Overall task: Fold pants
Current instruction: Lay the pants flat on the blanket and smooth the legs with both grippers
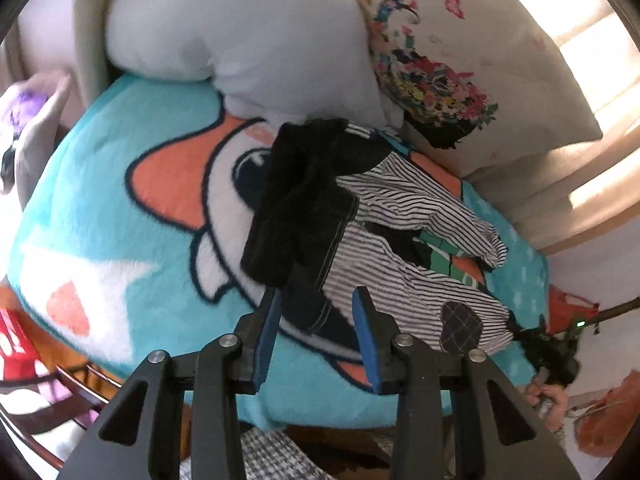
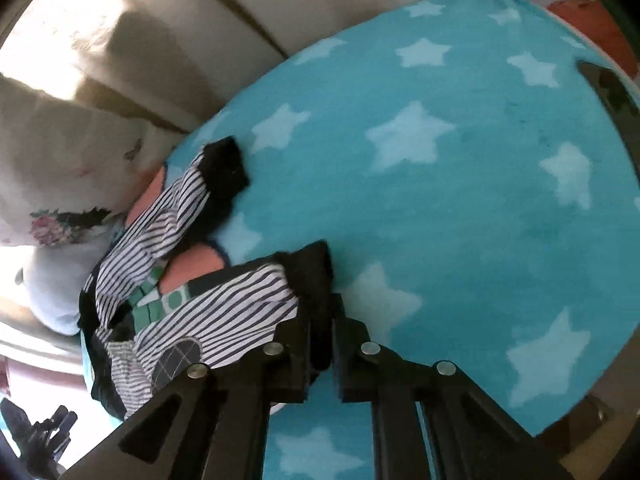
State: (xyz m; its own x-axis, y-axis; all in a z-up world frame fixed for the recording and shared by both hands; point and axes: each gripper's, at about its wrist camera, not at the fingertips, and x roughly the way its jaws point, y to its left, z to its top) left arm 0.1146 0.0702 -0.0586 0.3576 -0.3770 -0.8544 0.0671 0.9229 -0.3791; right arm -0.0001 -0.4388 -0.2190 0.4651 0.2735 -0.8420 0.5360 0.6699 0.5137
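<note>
- The pants (image 1: 404,240), striped with black cuffs and waist, lie spread on a turquoise blanket (image 1: 120,200) over the bed, not yet folded.
- Their long axis runs from the dark waist end (image 1: 296,208), out in front of the left gripper (image 1: 316,336), across to the leg ends on the right-hand side.
- The two legs lie apart in a narrow V. One black cuff (image 2: 224,168) rests free on the blanket, farther from both grippers.
- The right gripper (image 2: 322,344) has the nearer leg's black cuff (image 2: 316,268) pinched. Its jaws are closed almost together, with dark cloth between them.
- The left gripper hovers with its jaws wide apart and nothing in them. The blue pads (image 1: 366,340) straddle a dark edge of the waist end, which lies just ahead, but they do not clamp it.
- So each gripper sits at an opposite end of the same long axis, the right one at the cuff and the left one nearest the waist.
- My guess is that the coming move turns on this: the held cuff must travel along the axis toward the waist, or the left jaws must first close on the waist edge to anchor it.
- A grey pillow (image 1: 240,28) and a flowered pillow (image 1: 460,60) crowd the far side of the waist, so there is little room beyond it.
</note>
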